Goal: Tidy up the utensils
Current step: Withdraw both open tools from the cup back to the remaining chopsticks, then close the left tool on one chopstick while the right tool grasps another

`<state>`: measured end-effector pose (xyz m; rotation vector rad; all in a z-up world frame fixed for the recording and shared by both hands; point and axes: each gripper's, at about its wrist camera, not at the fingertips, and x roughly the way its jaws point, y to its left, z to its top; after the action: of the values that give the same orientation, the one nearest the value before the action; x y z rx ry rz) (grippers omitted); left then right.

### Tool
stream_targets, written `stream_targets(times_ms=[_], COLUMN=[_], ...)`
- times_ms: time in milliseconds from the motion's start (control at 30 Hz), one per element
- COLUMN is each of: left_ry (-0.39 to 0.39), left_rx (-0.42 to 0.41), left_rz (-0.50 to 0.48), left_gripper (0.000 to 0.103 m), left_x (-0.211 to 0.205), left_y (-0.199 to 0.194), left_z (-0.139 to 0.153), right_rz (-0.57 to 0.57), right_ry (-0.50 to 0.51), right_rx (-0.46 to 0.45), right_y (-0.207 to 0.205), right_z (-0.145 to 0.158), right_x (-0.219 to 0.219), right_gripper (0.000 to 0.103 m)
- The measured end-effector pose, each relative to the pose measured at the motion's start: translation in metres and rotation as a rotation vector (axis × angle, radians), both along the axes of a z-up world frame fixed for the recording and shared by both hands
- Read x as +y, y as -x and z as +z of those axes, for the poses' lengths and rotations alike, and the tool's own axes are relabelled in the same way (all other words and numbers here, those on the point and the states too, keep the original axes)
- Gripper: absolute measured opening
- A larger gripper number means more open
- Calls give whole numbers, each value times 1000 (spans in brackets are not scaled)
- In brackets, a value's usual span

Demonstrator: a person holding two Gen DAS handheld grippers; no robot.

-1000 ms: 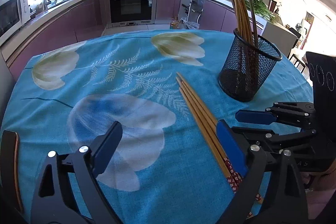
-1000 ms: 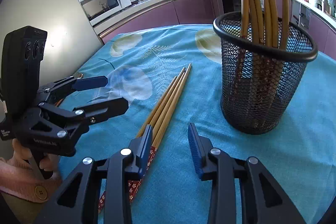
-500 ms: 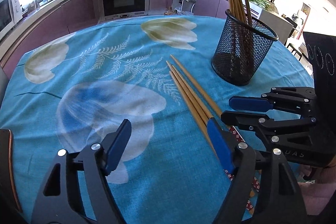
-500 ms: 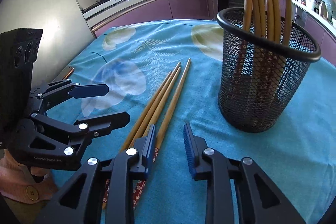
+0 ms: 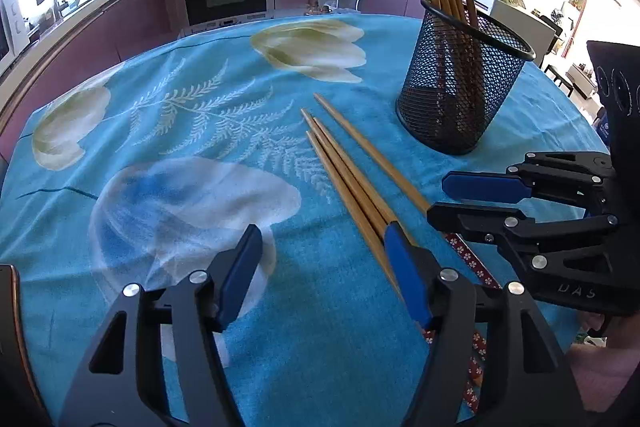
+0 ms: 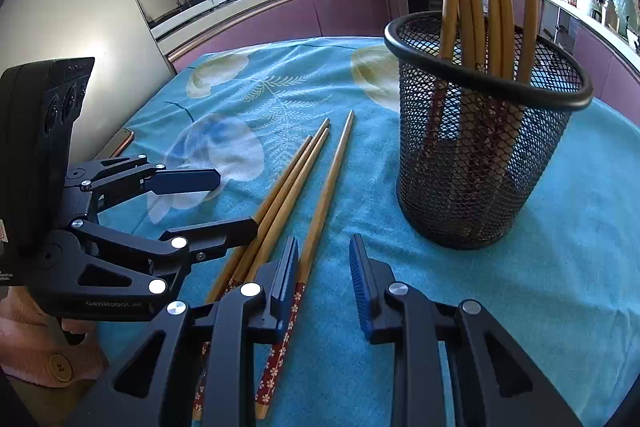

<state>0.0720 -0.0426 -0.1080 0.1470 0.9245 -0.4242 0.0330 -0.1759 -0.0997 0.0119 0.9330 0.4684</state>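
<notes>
The left gripper (image 5: pixel 320 267) is closing its jaws over the blue tablecloth (image 5: pixel 168 99) with nothing between them, and its right finger sits right beside the four loose chopsticks (image 5: pixel 348 175). The right gripper (image 6: pixel 324 267) has a small gap with nothing in it, its left finger just over one chopstick. The black mesh cup (image 6: pixel 480 155) stands far right, with more chopsticks upright inside.
</notes>
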Motion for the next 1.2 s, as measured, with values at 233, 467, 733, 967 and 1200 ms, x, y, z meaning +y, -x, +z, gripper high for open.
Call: stream_targets(times_ms=[233,467,733,967,1200], left_ry=[-14,-12,11,49,8], left_rx=[6,-3,-15,-27,-24], left_rz=[-9,-6,28,20,4], left_gripper=[43,29,14,1,25], left_x=[3,5,7,8,4], left_y=[-7,-12,-11,-4,6], left_z=[0,0,2,8,7], right_rz=[3,5,-29,-44,15], right_ry=[24,71,5,-63,-52], right_rx=[-7,-31,-4,-17,-17], right_y=[-4,-14,-19,-11,-5], right_z=[0,-1,-2,6,8], right_x=[5,18,10,-3,5], right_gripper=[25,25,7,6,6])
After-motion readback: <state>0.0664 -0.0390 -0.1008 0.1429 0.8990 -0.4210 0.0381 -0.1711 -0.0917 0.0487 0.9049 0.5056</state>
